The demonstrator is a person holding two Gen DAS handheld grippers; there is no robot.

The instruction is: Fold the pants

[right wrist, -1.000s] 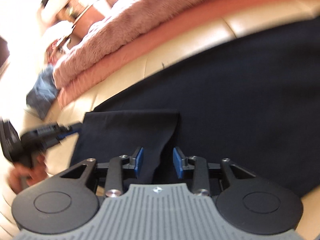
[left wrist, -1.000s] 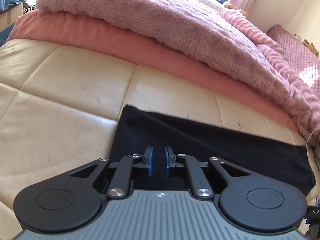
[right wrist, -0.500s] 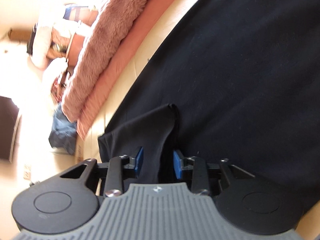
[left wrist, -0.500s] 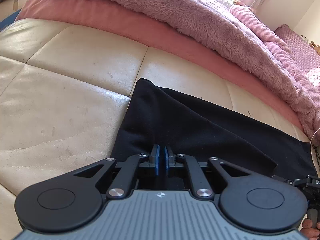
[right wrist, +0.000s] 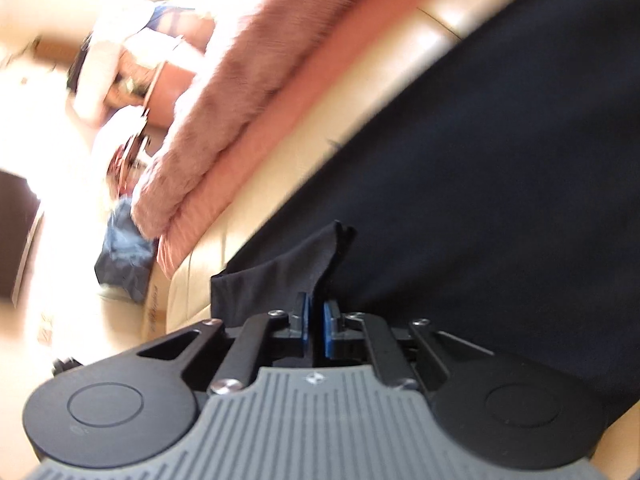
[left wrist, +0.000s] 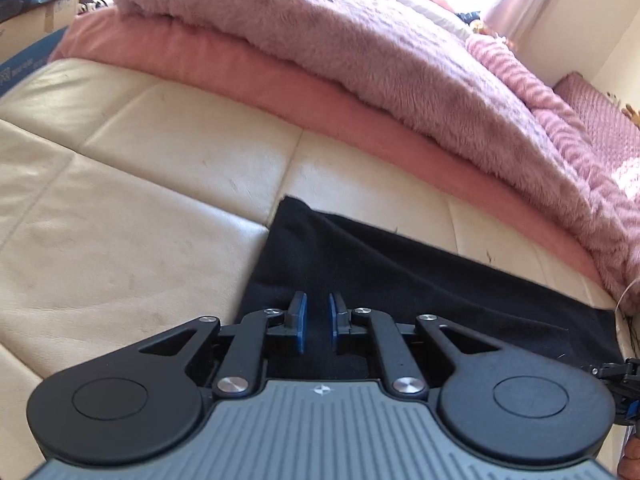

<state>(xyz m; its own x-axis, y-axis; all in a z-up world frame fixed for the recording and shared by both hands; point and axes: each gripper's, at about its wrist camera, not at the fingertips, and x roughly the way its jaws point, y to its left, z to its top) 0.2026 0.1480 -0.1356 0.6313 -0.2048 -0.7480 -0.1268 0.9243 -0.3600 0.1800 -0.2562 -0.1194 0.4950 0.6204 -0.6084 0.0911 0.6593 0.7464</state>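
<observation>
Right now the black pants lie spread on a cream quilted leather surface, their near corner folded up into a raised flap, seen in the right wrist view as a peaked fold of dark cloth standing above the flat expanse of fabric. The right gripper has its blue pads drawn nearly together with that raised fold running down between them, so it is pinching the cloth. The left gripper sits over the edge of the pants with its blue-padded jaws a narrow gap apart; dark fabric shows in the gap, but the pads do not appear to be pressing on it. At the far right edge of the left wrist view a bit of the other gripper's black frame shows, beside the pants' end. Beyond the pants, a salmon-pink sheet borders the cream surface, and a fluffy mauve blanket is heaped on top of it. The right wrist view is blurred, with a bluish bundle near the sheet's end.
</observation>
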